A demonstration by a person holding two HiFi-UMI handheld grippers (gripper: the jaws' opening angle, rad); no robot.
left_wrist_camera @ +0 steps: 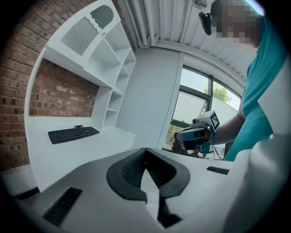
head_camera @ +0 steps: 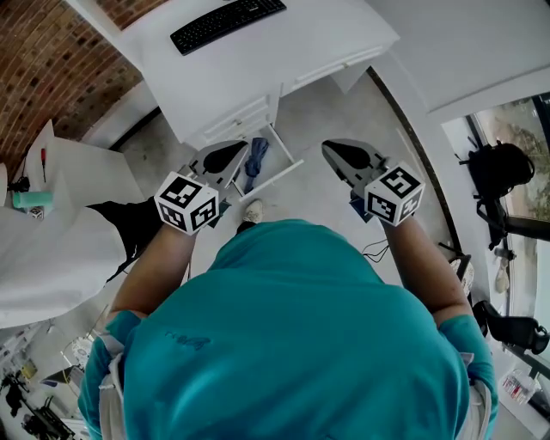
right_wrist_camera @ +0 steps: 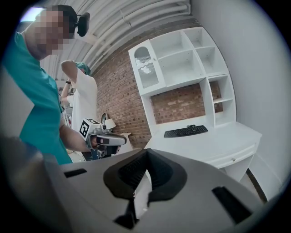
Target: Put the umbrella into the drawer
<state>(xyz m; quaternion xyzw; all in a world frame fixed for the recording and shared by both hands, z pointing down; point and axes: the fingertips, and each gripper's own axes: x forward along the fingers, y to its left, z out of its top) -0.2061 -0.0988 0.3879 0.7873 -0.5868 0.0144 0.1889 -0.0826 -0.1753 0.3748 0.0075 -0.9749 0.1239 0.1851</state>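
A folded blue umbrella (head_camera: 255, 158) lies in the pulled-out low drawer (head_camera: 284, 165) of the white desk (head_camera: 258, 69), seen only in the head view. My left gripper (head_camera: 225, 160) hovers just left of the umbrella, well above it, and is shut with nothing in it. My right gripper (head_camera: 346, 155) is held to the right of the drawer, shut and empty too. In the left gripper view the shut jaws (left_wrist_camera: 146, 150) face the right gripper (left_wrist_camera: 195, 134). In the right gripper view the shut jaws (right_wrist_camera: 146, 153) face the left gripper (right_wrist_camera: 107, 139).
A black keyboard (head_camera: 225, 21) rests on the desk top, with white shelving (right_wrist_camera: 186, 63) and a brick wall (right_wrist_camera: 120, 91) behind. A closed upper drawer (right_wrist_camera: 232, 157) sits under the desk top. Another person in white (right_wrist_camera: 84, 100) stands at the left. Chairs (head_camera: 494, 172) stand at the right.
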